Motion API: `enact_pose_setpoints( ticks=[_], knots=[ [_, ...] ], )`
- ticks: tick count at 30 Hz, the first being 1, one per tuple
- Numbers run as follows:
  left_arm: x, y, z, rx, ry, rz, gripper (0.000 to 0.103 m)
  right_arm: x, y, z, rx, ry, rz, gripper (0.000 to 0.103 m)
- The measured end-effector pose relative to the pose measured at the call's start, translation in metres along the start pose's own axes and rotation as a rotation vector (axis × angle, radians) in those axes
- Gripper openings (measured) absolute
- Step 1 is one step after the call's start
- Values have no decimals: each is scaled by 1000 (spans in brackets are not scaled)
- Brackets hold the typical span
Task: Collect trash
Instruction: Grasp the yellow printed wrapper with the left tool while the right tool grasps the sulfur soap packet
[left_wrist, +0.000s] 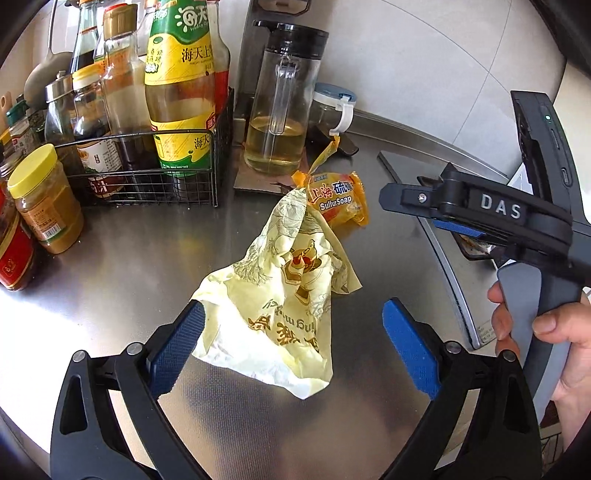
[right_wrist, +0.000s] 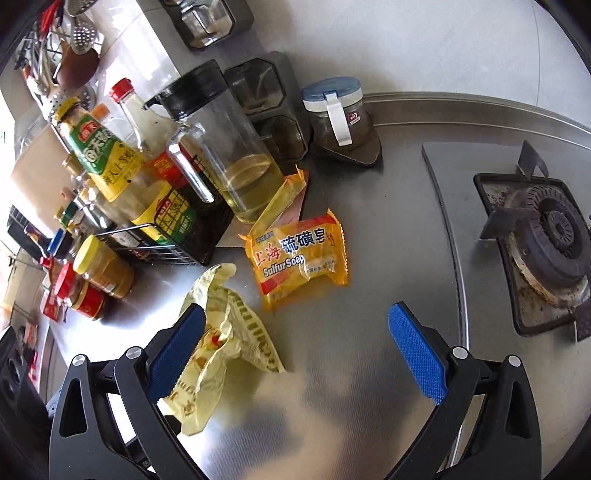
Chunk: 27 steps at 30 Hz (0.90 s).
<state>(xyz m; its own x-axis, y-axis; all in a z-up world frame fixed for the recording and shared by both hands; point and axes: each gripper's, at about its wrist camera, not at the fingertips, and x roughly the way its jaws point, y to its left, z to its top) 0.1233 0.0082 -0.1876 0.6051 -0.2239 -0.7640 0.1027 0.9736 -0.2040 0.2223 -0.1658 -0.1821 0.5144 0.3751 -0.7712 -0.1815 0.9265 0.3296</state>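
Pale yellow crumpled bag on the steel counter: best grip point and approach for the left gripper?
Grip the bag across its wide puffed lower body, coming from above and the near side. The left gripper already has that part between its open pads. The far end narrows to a twist beside the soap wrapper, so a grip there risks catching both. The counter is flat; pinch a raised fold.

Left gripper (left_wrist: 293, 343) with blue pads spread wide, crumpled pale-yellow wrapper (left_wrist: 280, 306) lying between them — against the left pad, orange soap packet (left_wrist: 340, 201) just beyond, right gripper (left_wrist: 458, 206) ahead at right, steel counter (left_wrist: 122, 258) beneath
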Motion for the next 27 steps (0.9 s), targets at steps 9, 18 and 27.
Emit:
enact_pose_setpoints(
  ticks=[9,18,27],
  knots=[
    [34,5,7,-6,51,16,67,56,-2,30,-6,21,14,98],
    [48,8,10,-15,72,16,38,97,-2,36,-45,94,-18,57],
    [46,0,13,20,56,45,10,81,-19,29,-28,44,-15,23]
  ],
)
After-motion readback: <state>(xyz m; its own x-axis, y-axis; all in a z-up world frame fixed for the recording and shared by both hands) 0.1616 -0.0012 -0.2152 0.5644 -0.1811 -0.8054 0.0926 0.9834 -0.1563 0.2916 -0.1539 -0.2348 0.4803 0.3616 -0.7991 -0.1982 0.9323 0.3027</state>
